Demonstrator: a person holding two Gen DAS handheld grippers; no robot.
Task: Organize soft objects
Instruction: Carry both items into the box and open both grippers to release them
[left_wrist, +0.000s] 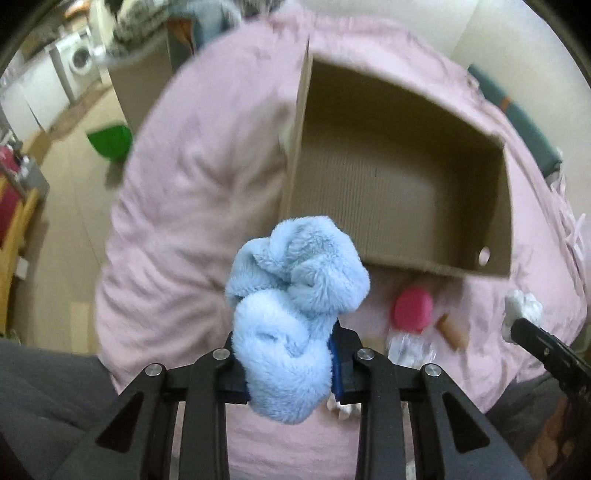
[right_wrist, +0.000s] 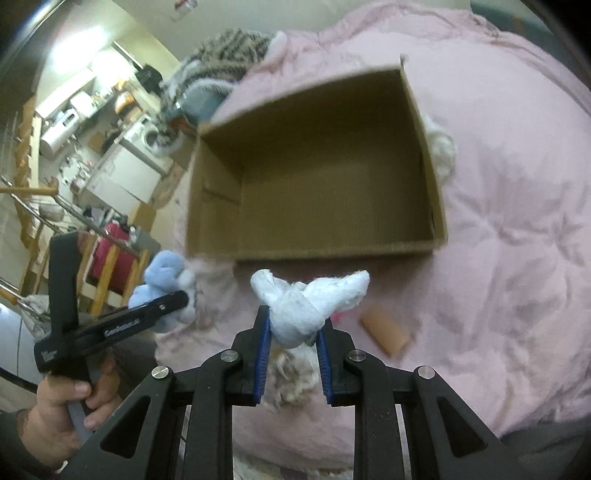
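So the left gripper (left_wrist: 288, 354) had its jaws clamped on a fluffy blue plush (left_wrist: 291, 306), and the right gripper (right_wrist: 293, 332) was squeezing a knotted white cloth (right_wrist: 306, 299). Both hung over the pink blanket (right_wrist: 498, 221), with the open cardboard box (right_wrist: 314, 162) sitting at 12 o'clock.

Both wrist views show soft, even indoor light with weak shadows. The brightest source is a blown-out ceiling lamp (right_wrist: 70, 55) at upper left in the right wrist view. The interior of the cardboard box (left_wrist: 399, 173) is darker than its surroundings. Motion blur smears the pink duvet (left_wrist: 207, 155) and the box edges; the fluffy blue toy (left_wrist: 291, 306) close to the lens is sharper. Fisheye distortion bends the periphery, and dark vignetting cuts the corners.
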